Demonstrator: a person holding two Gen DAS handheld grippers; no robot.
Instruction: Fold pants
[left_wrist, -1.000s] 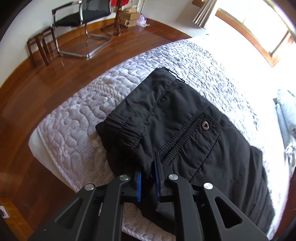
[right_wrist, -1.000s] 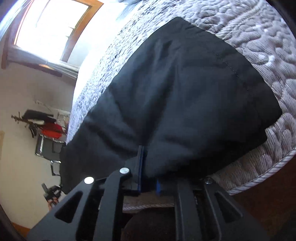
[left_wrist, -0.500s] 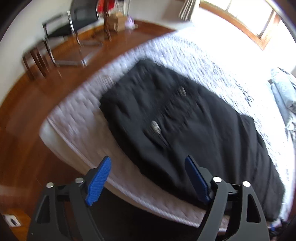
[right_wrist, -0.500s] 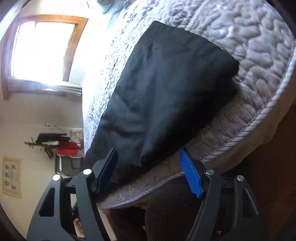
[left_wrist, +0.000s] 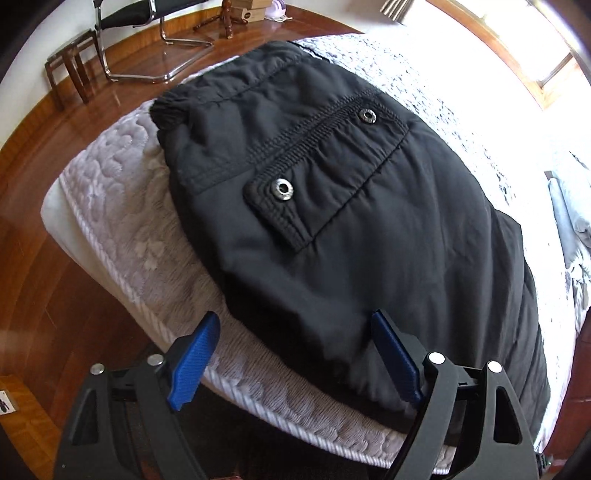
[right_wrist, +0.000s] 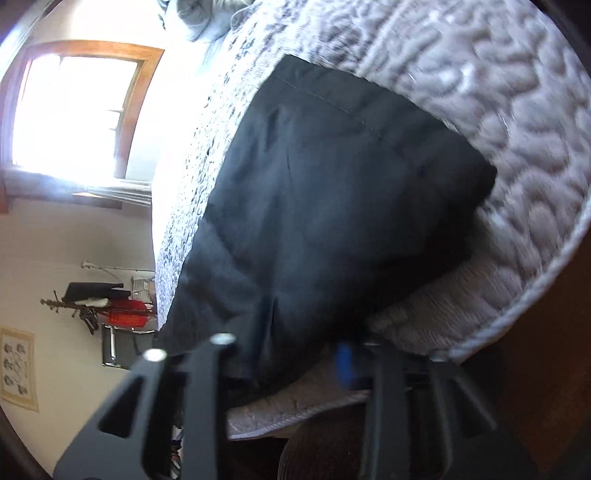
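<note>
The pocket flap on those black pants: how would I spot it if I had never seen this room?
Find the bed with the pale quilted cover, then the black pants lying at its near edge. On the pants, near the elastic waistband, look for the pocket flap folded open. It carries a round metal snap, and a second snap sits higher up on the stitched pocket edge, the only shiny spots on the dark cloth.

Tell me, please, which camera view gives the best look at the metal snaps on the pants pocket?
The left wrist view. It looks down on the black pants and shows both metal snaps sharply, one on the pocket flap, one above it. The right wrist view shows only plain black fabric near the hem, blurred, with no snaps visible.
</note>
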